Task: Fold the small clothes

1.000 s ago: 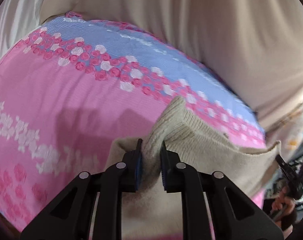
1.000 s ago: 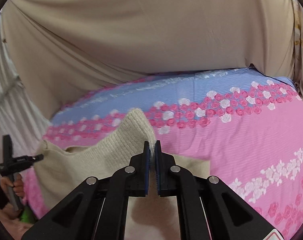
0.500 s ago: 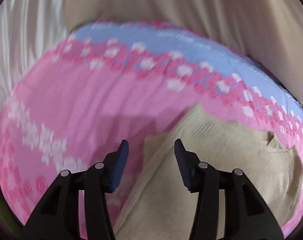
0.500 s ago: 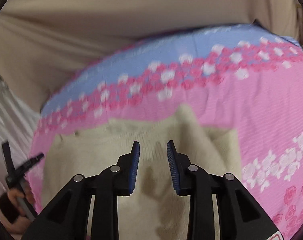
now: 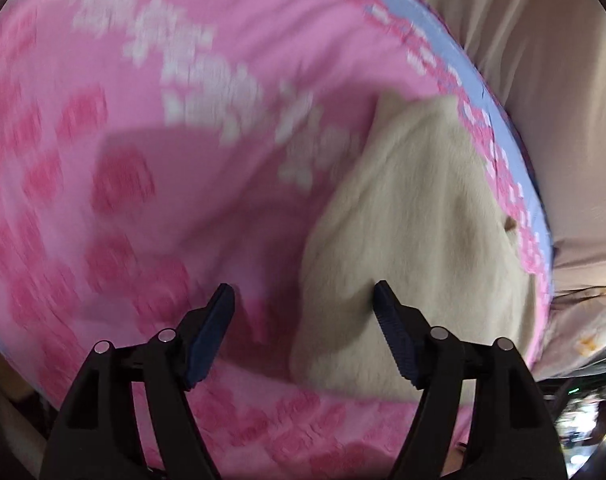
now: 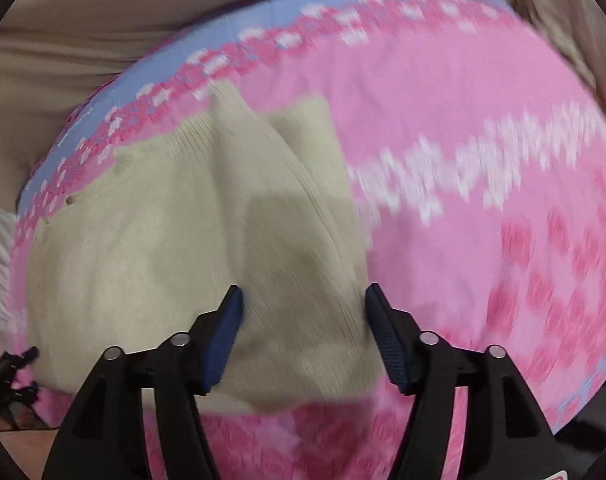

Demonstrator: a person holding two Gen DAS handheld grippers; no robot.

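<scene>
Sweater (image 6: 175,232) on floral bedspread (image 6: 483,92) (blurred, perhaps folded).

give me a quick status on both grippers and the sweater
Left gripper and right gripper opening, pads clear. Beige sweater lying on pink bedspread. Nothing in the way.

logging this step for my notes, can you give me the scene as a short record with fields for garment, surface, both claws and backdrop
garment: small beige knitted sweater, lying partly folded on the bed cover
surface: pink bed cover with rose pattern and a blue border
left claw: jaws opening, nothing gripped, over the sweater's edge
right claw: jaws opening, nothing gripped, over the sweater
backdrop: beige draped cloth
image quality: motion blur in both views
</scene>
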